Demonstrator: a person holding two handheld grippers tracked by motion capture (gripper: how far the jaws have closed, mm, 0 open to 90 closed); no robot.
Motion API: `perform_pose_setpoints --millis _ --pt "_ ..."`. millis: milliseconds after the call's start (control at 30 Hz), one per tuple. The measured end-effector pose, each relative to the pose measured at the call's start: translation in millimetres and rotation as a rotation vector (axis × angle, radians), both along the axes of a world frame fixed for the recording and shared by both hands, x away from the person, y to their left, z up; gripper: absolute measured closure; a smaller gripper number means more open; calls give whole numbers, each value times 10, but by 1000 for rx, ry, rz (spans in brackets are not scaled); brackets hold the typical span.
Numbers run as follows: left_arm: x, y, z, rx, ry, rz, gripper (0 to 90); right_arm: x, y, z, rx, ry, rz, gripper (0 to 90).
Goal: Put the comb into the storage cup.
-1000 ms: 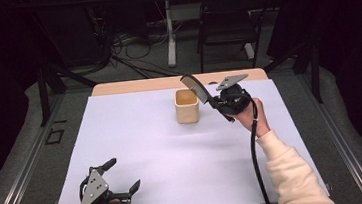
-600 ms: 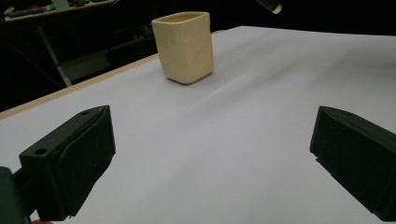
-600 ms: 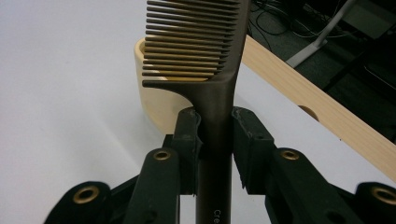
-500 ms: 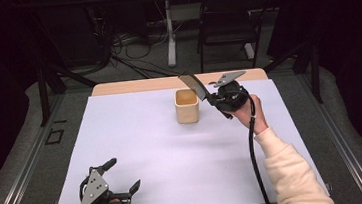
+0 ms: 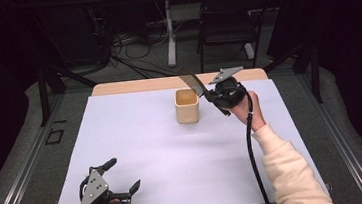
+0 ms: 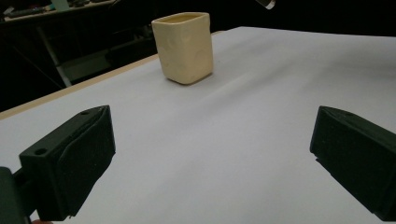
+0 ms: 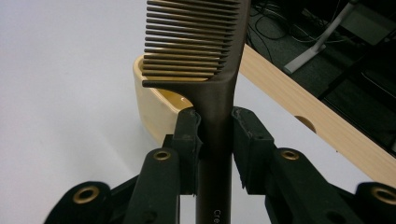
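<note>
A cream square cup (image 5: 187,106) stands upright at the back middle of the white table (image 5: 164,154); it is also in the left gripper view (image 6: 184,45) and behind the comb in the right gripper view (image 7: 154,105). My right gripper (image 5: 212,97) is shut on the handle of a dark brown comb (image 7: 212,70), whose toothed end (image 5: 191,83) points up and to the left above the cup's far right corner. My left gripper (image 5: 124,176) rests at the table's front left corner, open, with nothing between its pads (image 6: 74,158).
The table's wooden back edge (image 5: 132,86) runs just behind the cup. Beyond it stand a chair (image 5: 227,24), desk legs and loose cables on the floor. A cable (image 5: 250,145) trails from the right gripper along the sleeve.
The right gripper with the comb has shifted slightly to the left, toward the cup. The left gripper has not moved.
</note>
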State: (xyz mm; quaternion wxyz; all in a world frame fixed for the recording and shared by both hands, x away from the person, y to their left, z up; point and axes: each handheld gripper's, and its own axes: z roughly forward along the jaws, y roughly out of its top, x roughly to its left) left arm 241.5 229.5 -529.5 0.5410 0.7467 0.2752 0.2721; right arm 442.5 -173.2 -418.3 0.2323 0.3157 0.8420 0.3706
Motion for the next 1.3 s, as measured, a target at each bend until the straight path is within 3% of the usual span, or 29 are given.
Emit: perform_pose_setpoints --millis 733,1300 --pt "-7 6 5 -4 -3 0 1 102 132 107 -5 -19 11 724" --pt "-3 4 3 0 -2 1 1 192 220 138 25 -47 14 724"
